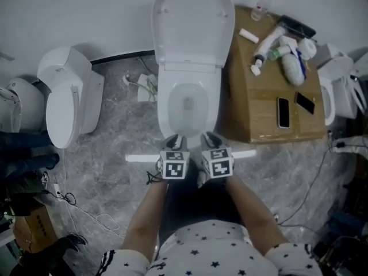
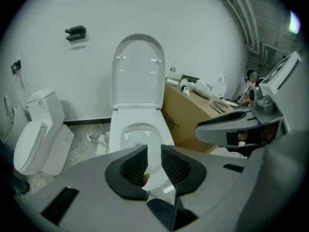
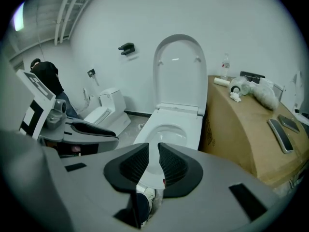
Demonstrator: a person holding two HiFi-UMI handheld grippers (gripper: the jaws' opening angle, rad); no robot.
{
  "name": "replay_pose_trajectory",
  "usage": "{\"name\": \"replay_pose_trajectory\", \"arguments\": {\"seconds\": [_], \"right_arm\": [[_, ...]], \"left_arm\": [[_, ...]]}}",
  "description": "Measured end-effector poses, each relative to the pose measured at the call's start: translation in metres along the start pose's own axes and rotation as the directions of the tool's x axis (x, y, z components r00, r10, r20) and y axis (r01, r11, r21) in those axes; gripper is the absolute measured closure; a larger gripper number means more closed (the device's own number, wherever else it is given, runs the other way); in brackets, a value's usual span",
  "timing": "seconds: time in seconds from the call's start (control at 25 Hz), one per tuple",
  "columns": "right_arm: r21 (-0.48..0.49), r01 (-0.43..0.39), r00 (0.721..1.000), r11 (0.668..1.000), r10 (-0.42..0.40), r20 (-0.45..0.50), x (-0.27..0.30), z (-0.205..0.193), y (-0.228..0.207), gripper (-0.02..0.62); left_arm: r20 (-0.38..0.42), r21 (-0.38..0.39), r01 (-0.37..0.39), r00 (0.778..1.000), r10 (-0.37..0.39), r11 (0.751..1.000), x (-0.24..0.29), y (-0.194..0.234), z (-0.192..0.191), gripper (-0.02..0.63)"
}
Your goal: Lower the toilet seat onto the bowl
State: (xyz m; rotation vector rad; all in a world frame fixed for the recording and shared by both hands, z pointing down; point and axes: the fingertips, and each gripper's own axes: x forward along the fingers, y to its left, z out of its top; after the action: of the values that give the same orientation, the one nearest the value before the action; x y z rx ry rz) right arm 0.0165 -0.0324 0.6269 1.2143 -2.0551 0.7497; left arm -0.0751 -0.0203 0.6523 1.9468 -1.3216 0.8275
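The left claw (image 1: 175, 140) and the right claw (image 1: 211, 138) hung side by side just ahead of the person's forearms, both tipped downward over the front edge of the toilet bowl (image 1: 167, 105) without touching it. In the left gripper view, the left claw (image 2: 154, 149) stood narrow, its ribbed pads a slim gap apart with nothing between them; only the bowl's front rim (image 2: 120, 129) showed through the gap. The right claw (image 3: 153, 147) stood the same way, narrow and empty, with the bowl (image 3: 186, 124) beyond its tips.

Past the open bowl, well apart from both claws, the toilet seat (image 1: 192, 25) stood raised, upright against the white wall at the back of the bowl (image 2: 138, 69) (image 3: 179, 71). A cardboard box (image 1: 264, 117) sat just beside the bowl on the right, and a second toilet (image 1: 66, 96) sat farther off on the left.
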Motion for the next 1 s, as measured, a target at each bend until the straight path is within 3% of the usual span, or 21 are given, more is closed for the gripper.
{"name": "replay_pose_trajectory", "arguments": {"seconds": [0.36, 1.0], "right_arm": [[-0.005, 0.018, 0.995, 1.000, -0.018, 0.100, -0.053, 0.026, -0.005, 0.572], [-0.031, -0.028, 0.971, 0.999, 0.035, 0.236, -0.142, 0.060, 0.013, 0.586]], "left_arm": [[0.079, -0.047, -0.009, 0.997, 0.013, 0.999, -0.049, -0.028, 0.028, 0.598], [0.212, -0.008, 0.005, 0.977, -0.004, 1.000, -0.129, -0.067, 0.072, 0.607]]}}
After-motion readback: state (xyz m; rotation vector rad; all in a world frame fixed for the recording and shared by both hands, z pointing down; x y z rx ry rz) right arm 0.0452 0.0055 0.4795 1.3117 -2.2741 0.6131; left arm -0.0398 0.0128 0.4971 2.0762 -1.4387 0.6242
